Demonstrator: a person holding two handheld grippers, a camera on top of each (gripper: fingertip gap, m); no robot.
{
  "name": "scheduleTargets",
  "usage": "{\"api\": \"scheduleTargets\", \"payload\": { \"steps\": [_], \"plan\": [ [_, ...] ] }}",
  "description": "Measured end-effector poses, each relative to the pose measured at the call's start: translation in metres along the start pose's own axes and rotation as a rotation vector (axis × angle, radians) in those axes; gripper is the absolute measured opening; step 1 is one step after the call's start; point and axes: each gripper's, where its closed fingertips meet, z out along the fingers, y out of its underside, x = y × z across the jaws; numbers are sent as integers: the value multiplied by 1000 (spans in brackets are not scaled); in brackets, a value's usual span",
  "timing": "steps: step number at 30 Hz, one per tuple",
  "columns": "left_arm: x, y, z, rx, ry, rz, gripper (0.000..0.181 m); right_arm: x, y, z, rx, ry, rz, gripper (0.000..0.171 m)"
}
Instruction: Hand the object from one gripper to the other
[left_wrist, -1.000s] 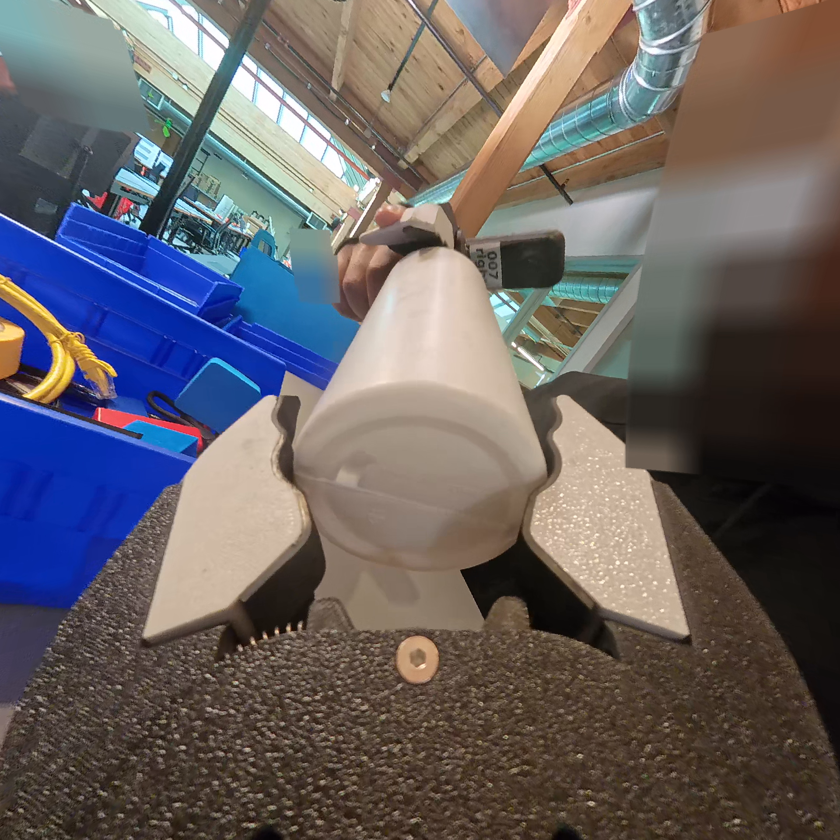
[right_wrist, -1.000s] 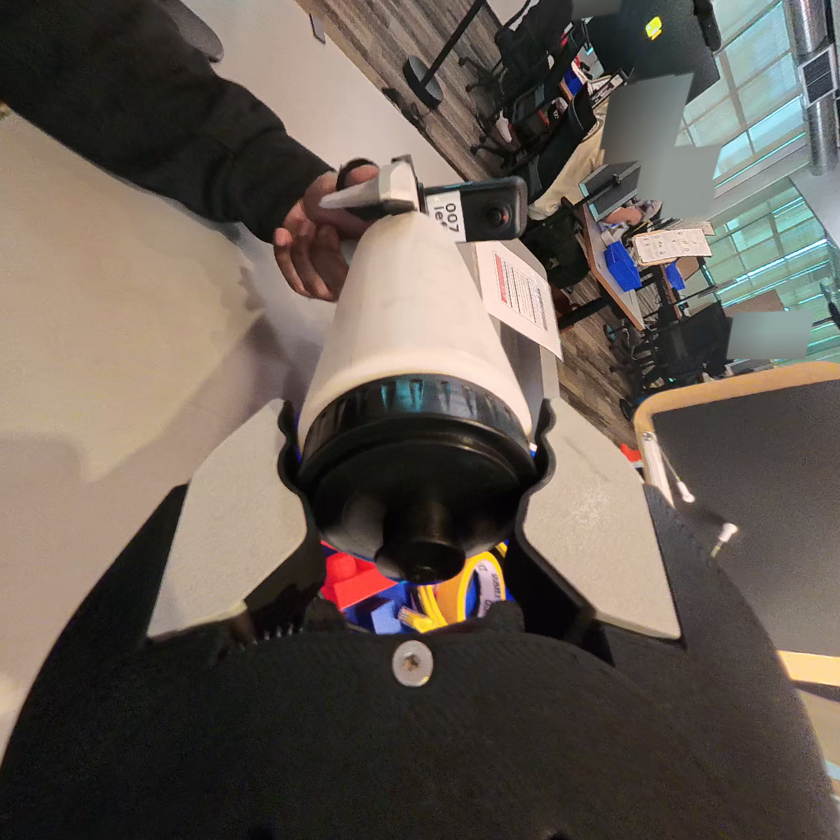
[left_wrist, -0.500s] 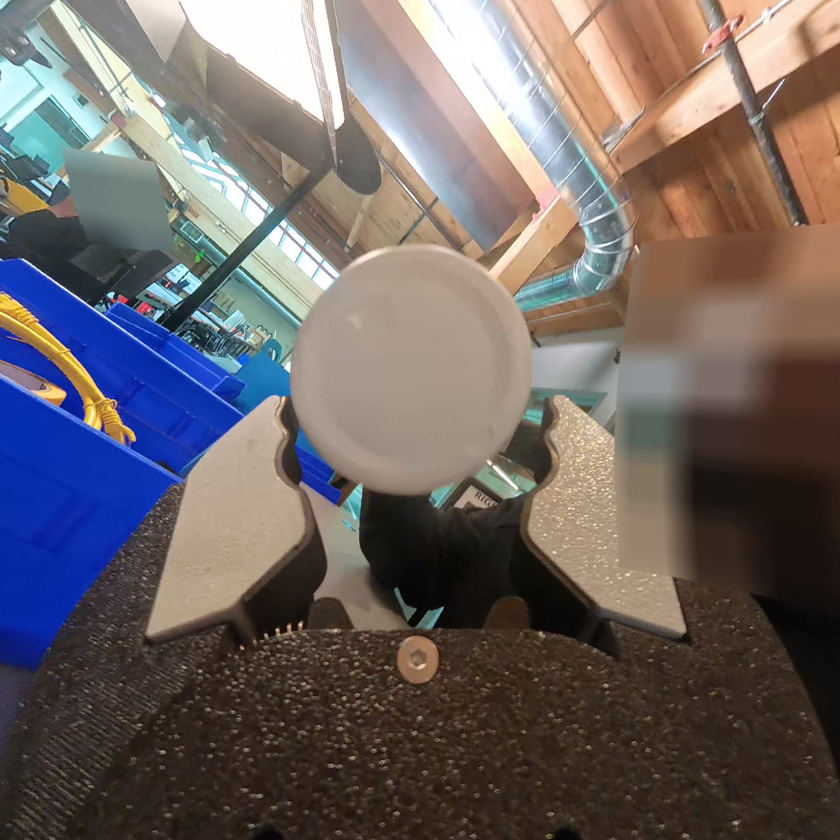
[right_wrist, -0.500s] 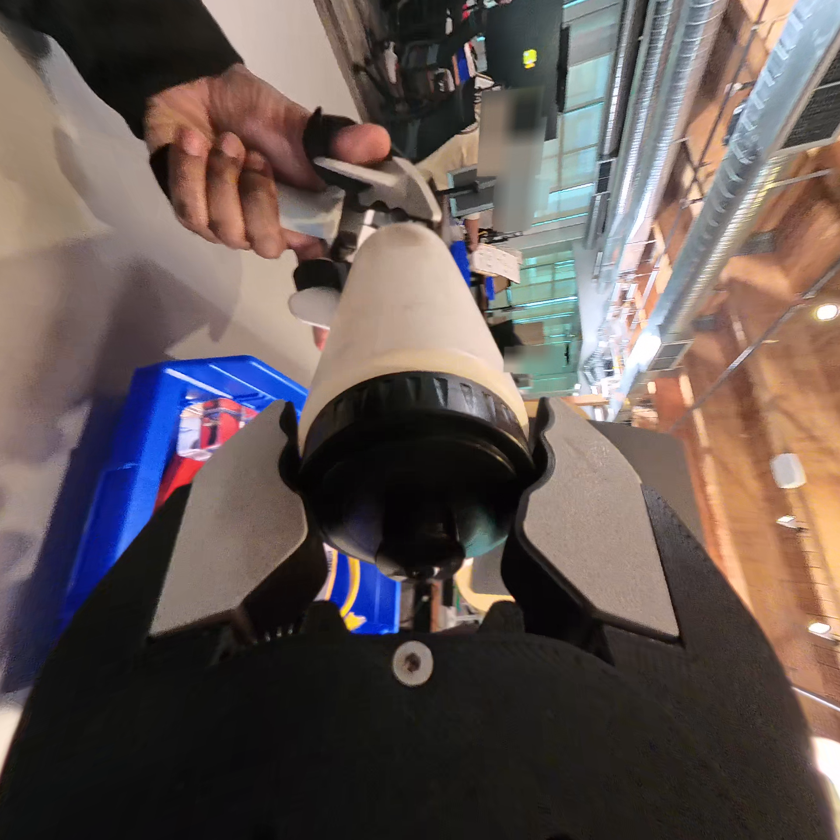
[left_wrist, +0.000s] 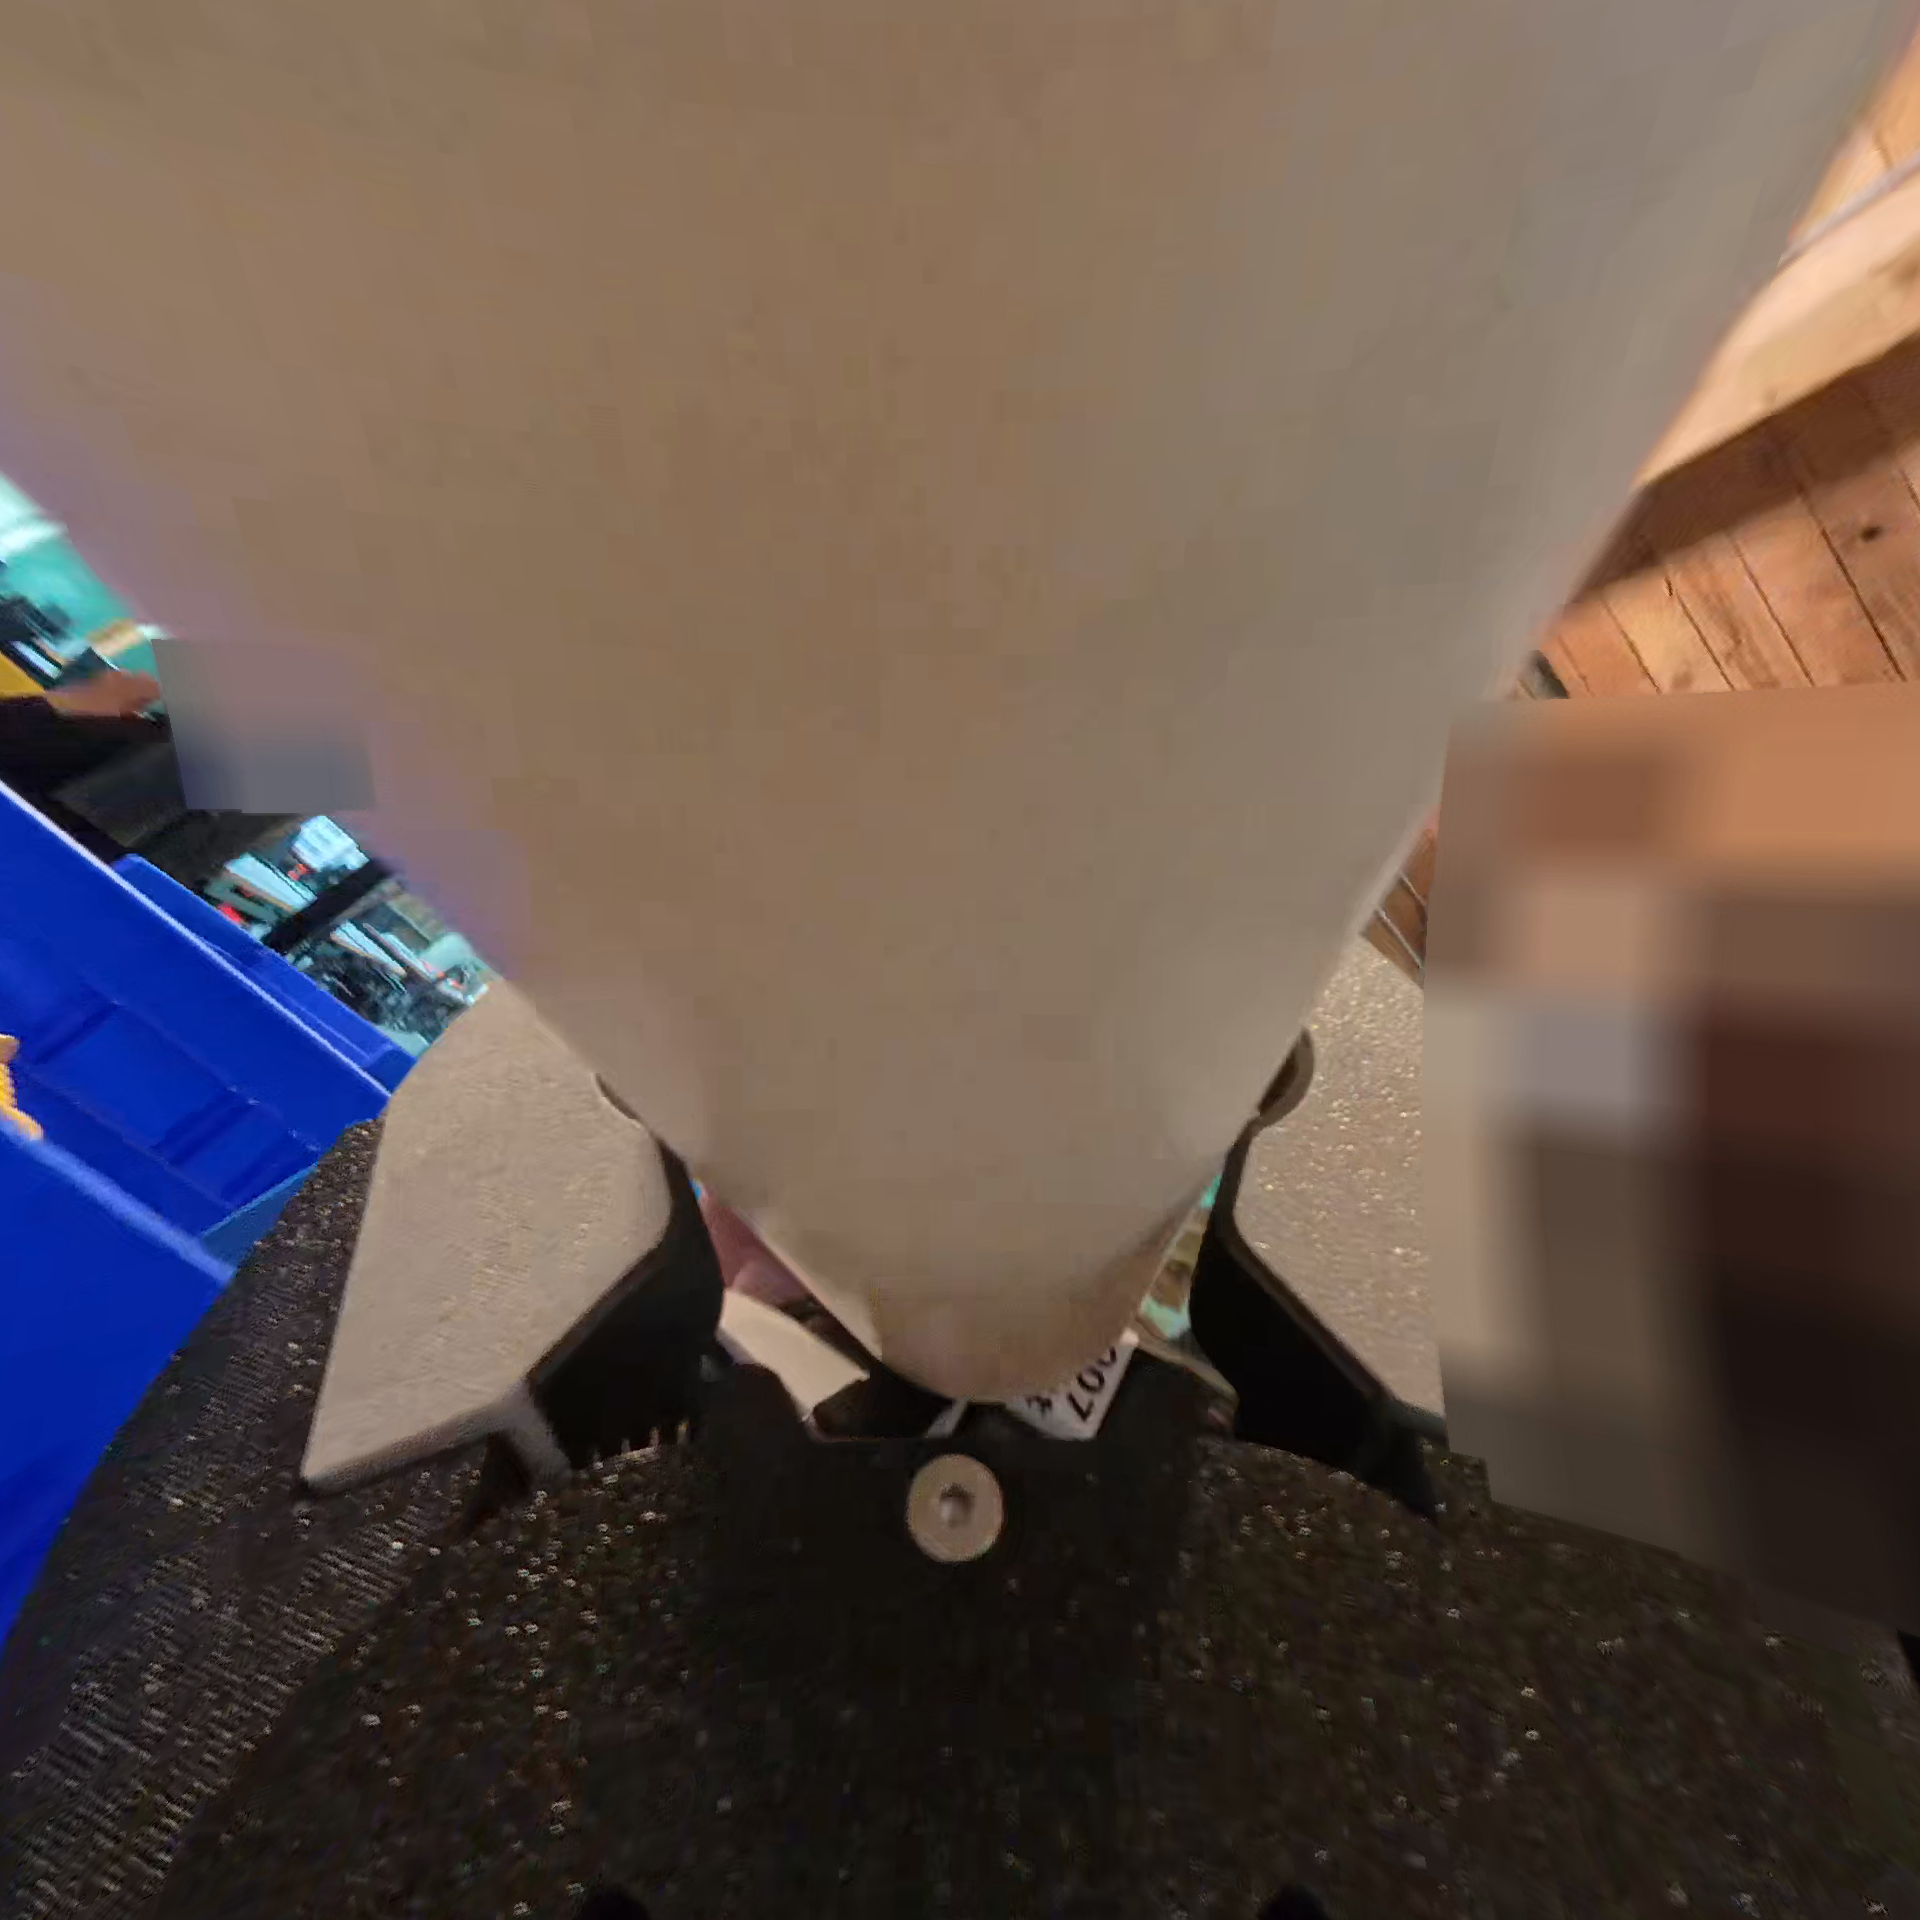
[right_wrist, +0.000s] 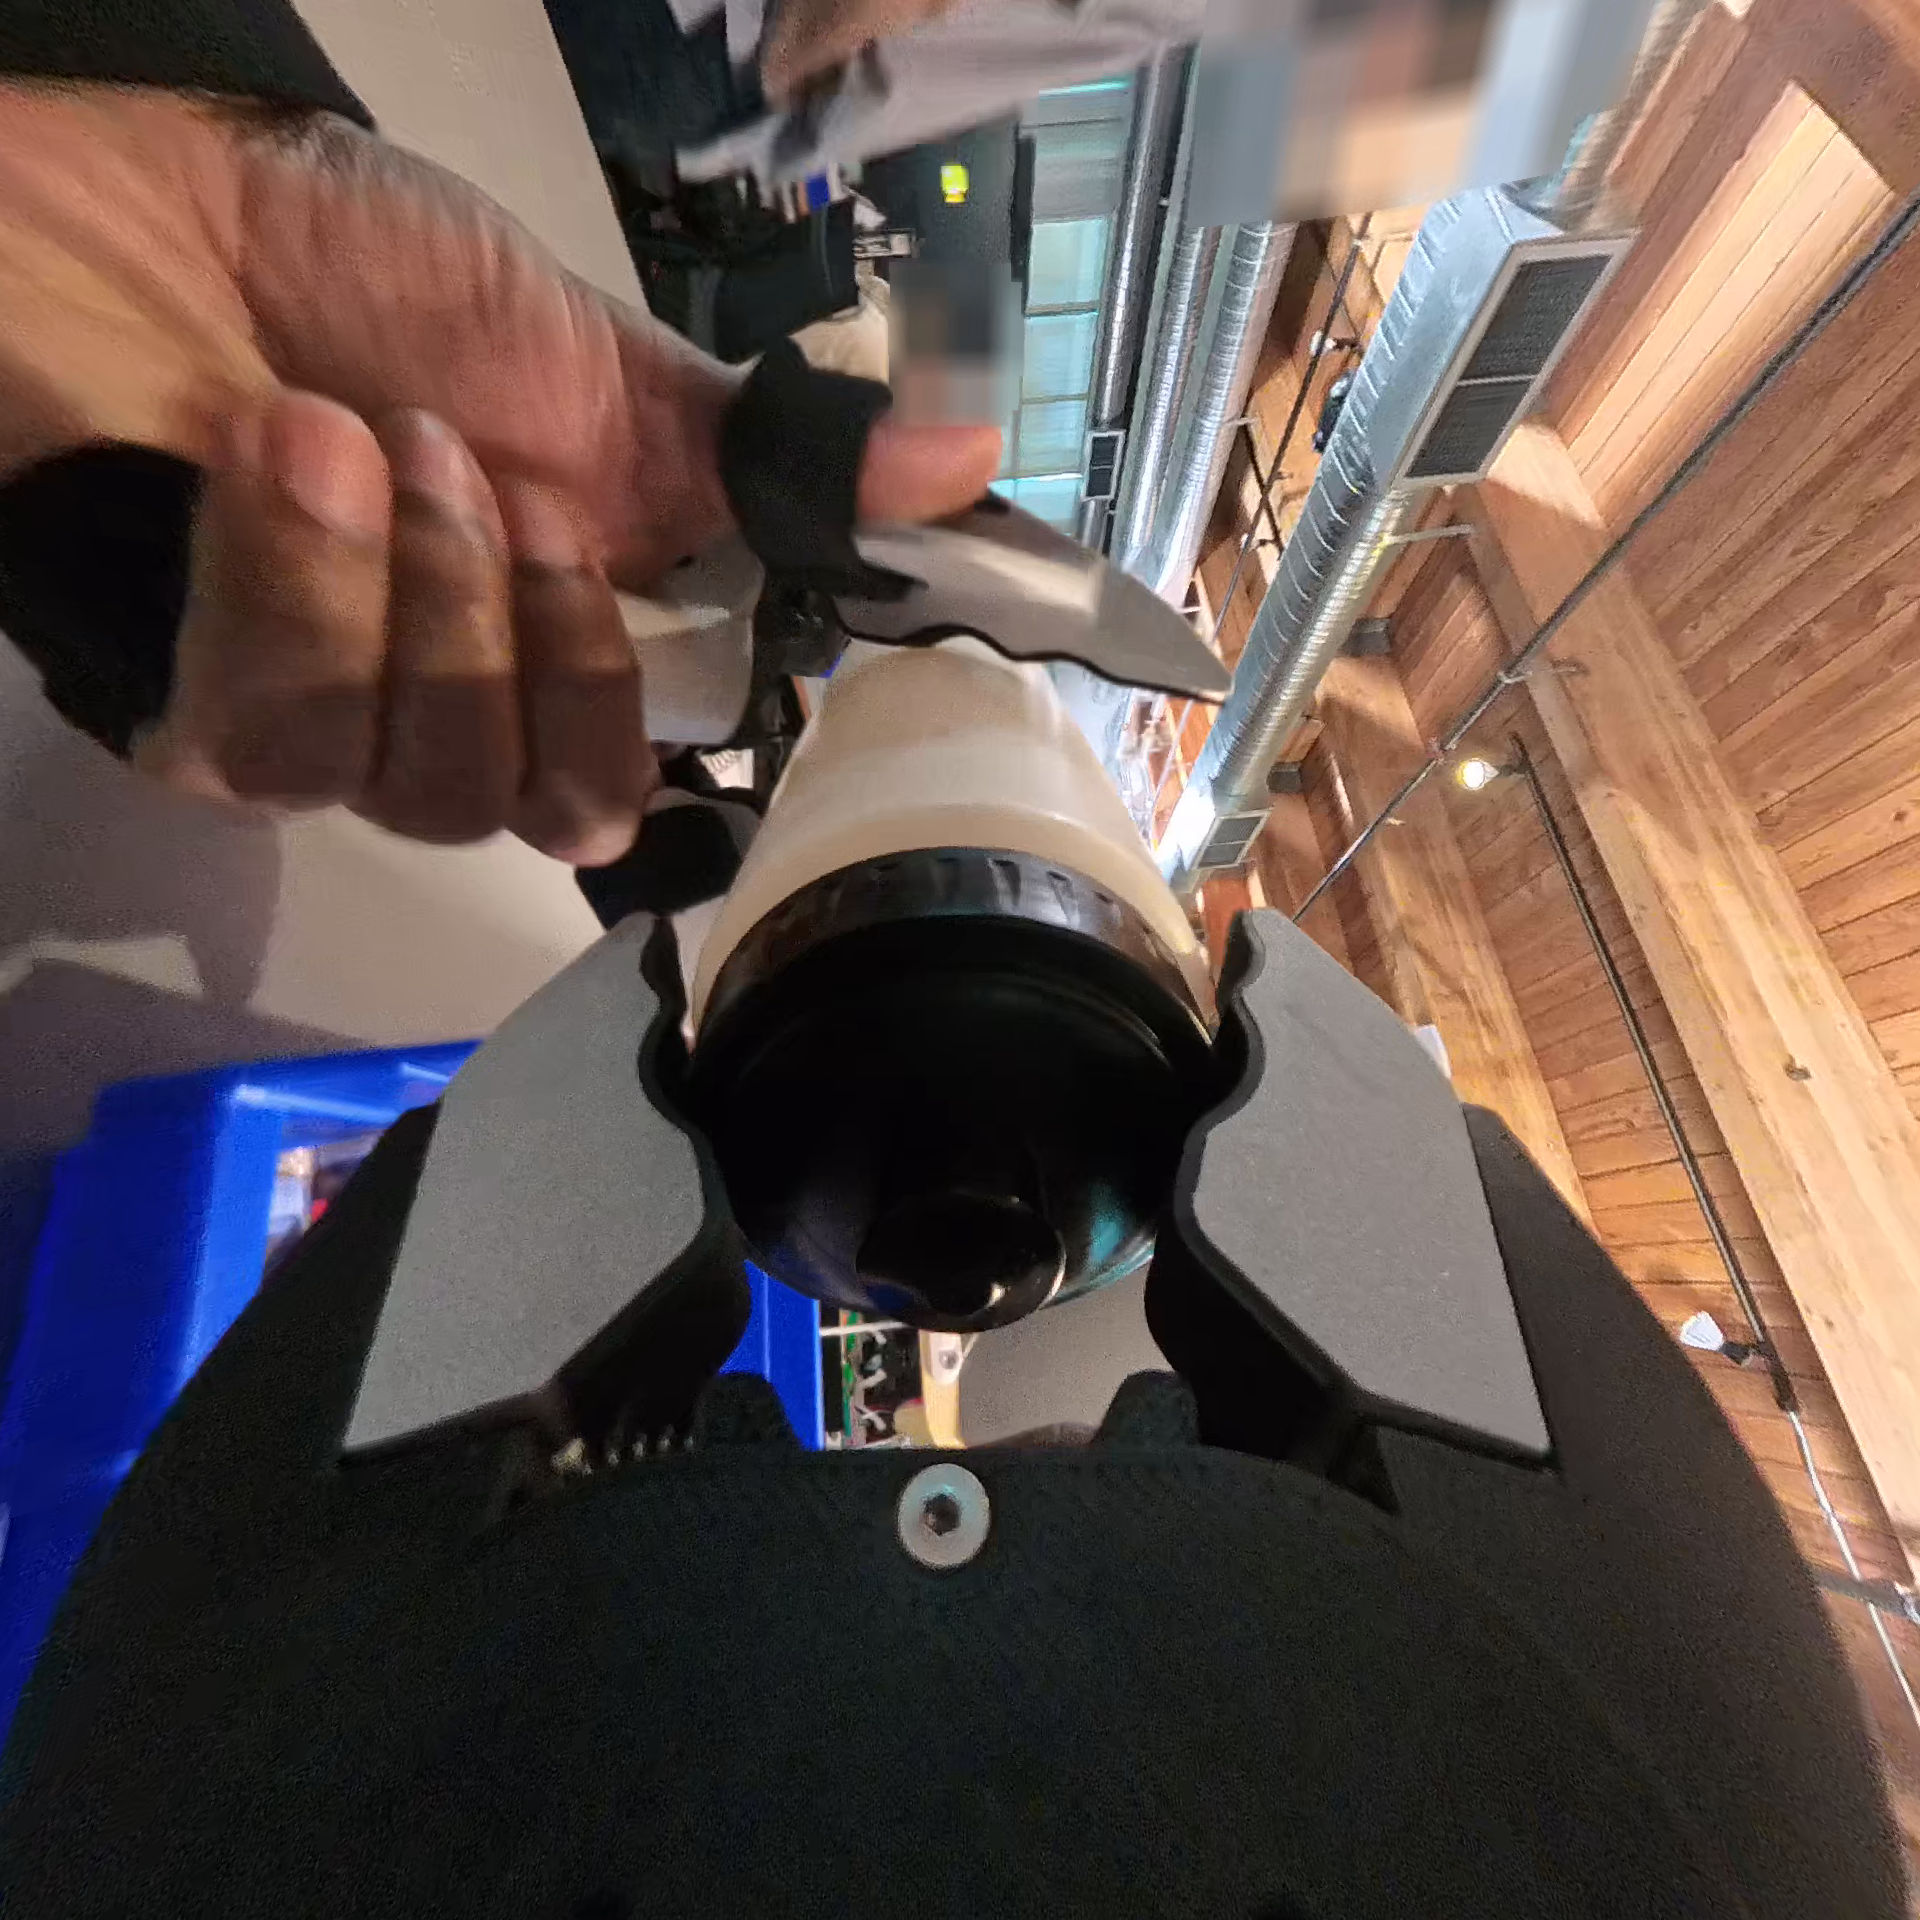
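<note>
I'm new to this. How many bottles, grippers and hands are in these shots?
bottle: 1
grippers: 2 (left gripper, right gripper)
hand: 1
Total: 4

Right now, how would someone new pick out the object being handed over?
In the right wrist view, find the right gripper; its two grey fingers clamp a black cap. That cap belongs to the white bottle, a smooth cylinder pointing toward the hand. Nothing else nearby is white with a ribbed black cap.
</note>
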Motion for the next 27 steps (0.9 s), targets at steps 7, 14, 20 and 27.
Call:
{"api": "scheduleTargets", "payload": {
  "steps": [7,14,20,27],
  "plan": [
    [-6,-16,-13,-16,-133,243,101,-24,22,10,-64,-200,243,95],
    [12,-17,-8,-151,-220,622,101,-33,16,-13,21,-588,702,99],
    [20,17,2,-366,-227,941,102,-11,-5,-24,164,-713,1086,100],
    [22,77,9,-577,-82,996,102,-54,-17,-17,54,-815,1029,97]
  ]
}}
